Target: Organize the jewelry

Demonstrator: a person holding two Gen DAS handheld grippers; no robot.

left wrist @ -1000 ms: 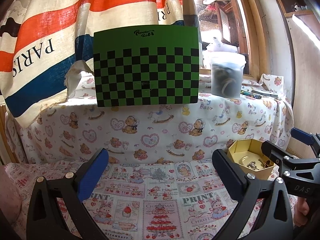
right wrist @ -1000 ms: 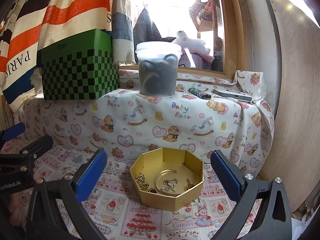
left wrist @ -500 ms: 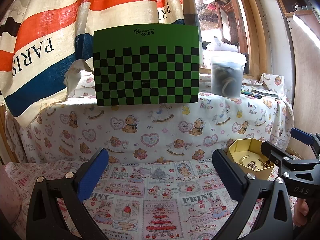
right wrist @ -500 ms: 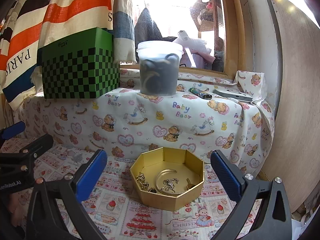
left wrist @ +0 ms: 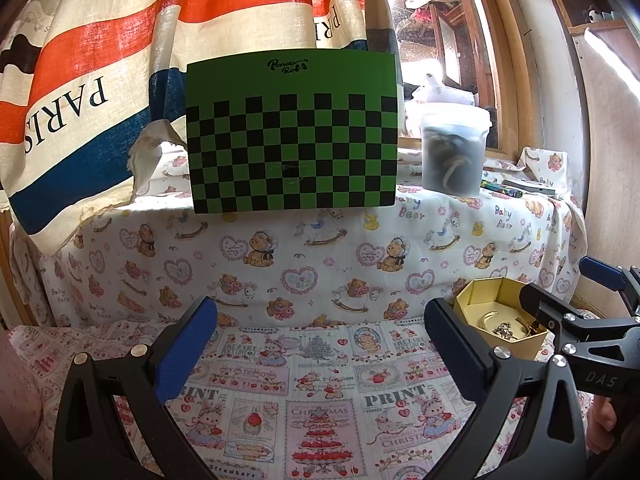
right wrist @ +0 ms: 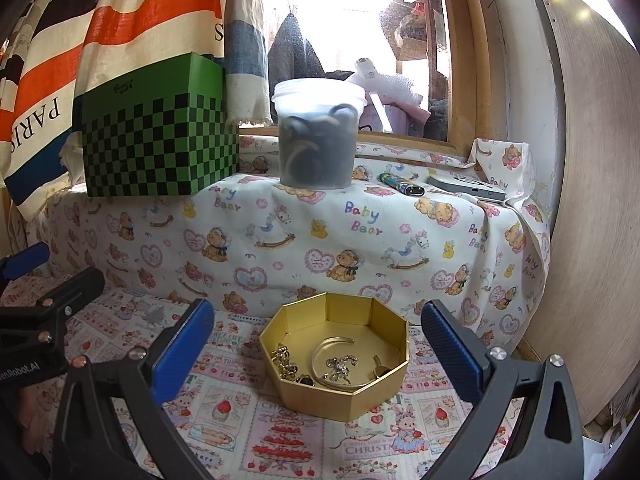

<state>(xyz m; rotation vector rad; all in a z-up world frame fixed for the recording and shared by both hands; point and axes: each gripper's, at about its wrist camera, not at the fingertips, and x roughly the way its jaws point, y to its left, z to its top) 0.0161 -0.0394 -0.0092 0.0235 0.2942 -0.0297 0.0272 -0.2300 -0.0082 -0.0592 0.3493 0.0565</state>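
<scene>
A gold octagonal box (right wrist: pixel 384 380) sits open on the printed cloth, holding a bangle (right wrist: pixel 320 356), a sparkly brooch (right wrist: pixel 340 366), a chain (right wrist: pixel 283 358) and small pieces. My right gripper (right wrist: pixel 318 350) hovers open in front of it, the box lying between its blue-padded fingers (right wrist: pixel 182 350). In the left wrist view the same box (left wrist: pixel 476 302) shows at the right, partly hidden by the right gripper's finger (left wrist: pixel 548 308). My left gripper (left wrist: pixel 320 354) stands open over bare cloth, left of the box.
A raised ledge under teddy-bear cloth carries a green checkered box (left wrist: pixel 294 132), a lidded plastic tub (right wrist: pixel 318 136), a lighter (right wrist: pixel 402 184) and a flat grey device (right wrist: pixel 466 189). A striped curtain (left wrist: pixel 100 60) hangs at the left, a wooden panel (right wrist: pixel 592 240) at the right.
Both grippers have pulled back very slightly; the scene looks a little farther away. Jaws stayed open and the jewelry has not moved.
</scene>
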